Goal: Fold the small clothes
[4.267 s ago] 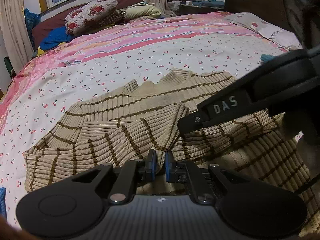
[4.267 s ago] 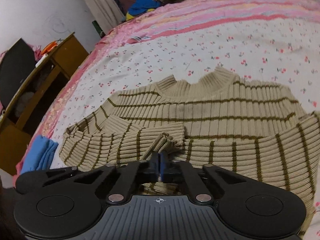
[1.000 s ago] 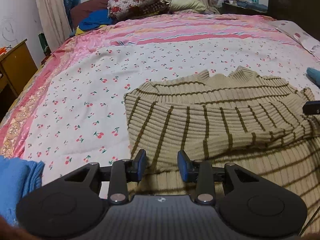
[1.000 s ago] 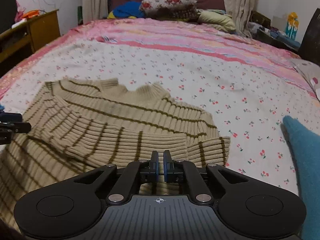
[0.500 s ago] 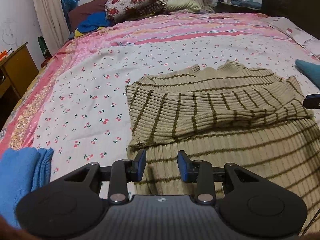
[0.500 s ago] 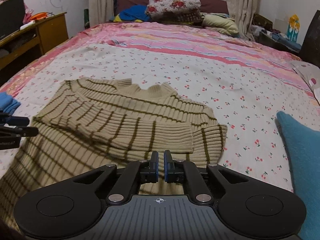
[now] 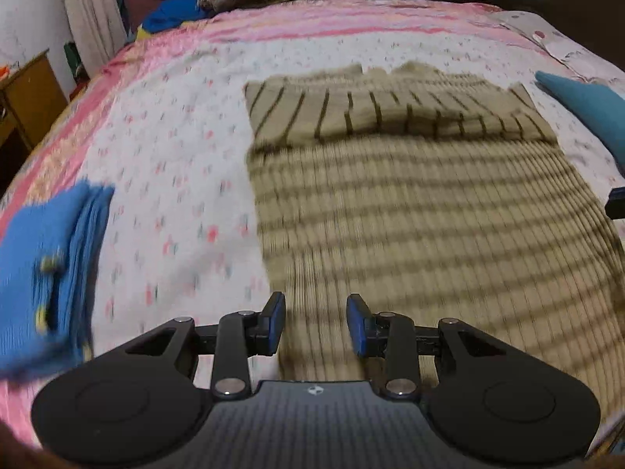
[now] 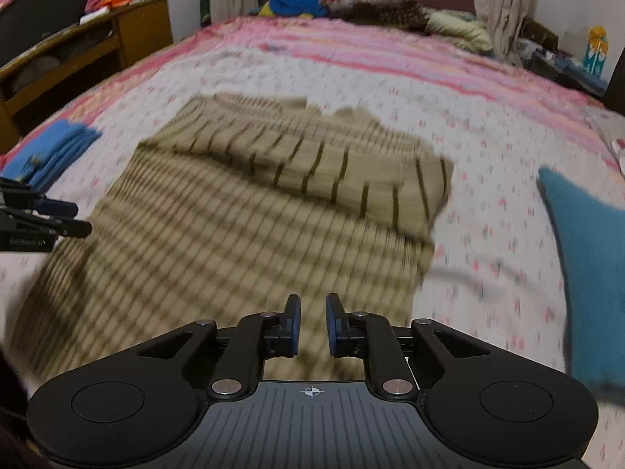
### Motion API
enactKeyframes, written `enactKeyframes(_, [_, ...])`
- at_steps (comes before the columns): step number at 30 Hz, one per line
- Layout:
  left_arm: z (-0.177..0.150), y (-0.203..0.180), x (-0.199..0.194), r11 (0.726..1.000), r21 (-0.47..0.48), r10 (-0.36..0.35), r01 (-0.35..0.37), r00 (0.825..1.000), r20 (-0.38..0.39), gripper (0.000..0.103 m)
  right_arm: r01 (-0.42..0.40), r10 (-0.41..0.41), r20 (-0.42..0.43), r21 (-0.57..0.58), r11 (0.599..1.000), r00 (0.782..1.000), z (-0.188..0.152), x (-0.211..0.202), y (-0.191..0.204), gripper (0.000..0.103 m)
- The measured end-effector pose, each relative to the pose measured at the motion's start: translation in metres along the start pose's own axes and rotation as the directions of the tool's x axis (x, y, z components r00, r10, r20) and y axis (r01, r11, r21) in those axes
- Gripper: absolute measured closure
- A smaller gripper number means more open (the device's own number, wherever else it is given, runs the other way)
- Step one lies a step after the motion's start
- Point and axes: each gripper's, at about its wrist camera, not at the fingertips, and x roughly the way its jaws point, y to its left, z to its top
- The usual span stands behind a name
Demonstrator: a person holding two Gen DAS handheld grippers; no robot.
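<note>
1 sweater [image 7: 422, 211], collar farthest away

Nothing here reads clearly. There's pale lettering on the side of the left gripper [image 8: 39, 215] at the edge of the right wrist view, but it's too blurred to make out. Each gripper body carries only a small crosshair mark, no words. A printed carton [image 8: 595, 49] stands far off, its print too small to read.
</note>
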Motion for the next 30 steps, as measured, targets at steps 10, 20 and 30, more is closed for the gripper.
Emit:
enactKeyframes(10, [-0.058,0.006,-0.024,0.999,-0.042,-0.024,0.021,0.997,-0.072,0.062,-0.026,0.032,-0.124,0.053,0.998,0.992,-0.061,-0.025,0.003,0.077])
enactKeyframes(20, [-0.069,-0.002,-0.022,0.999,-0.026,-0.034,0.031,0.994,-0.104,0.062,-0.045,0.070,-0.214,0.123,0.991,0.974,-0.092,-0.019,0.004,0.076])
enactKeyframes(30, [-0.071,-0.009,-0.029,0.996,-0.016,-0.093,0.092,0.993,-0.073,0.088,-0.128,0.171,-0.187,0.221,0.967,0.967,-0.092,-0.015,-0.002,0.090])
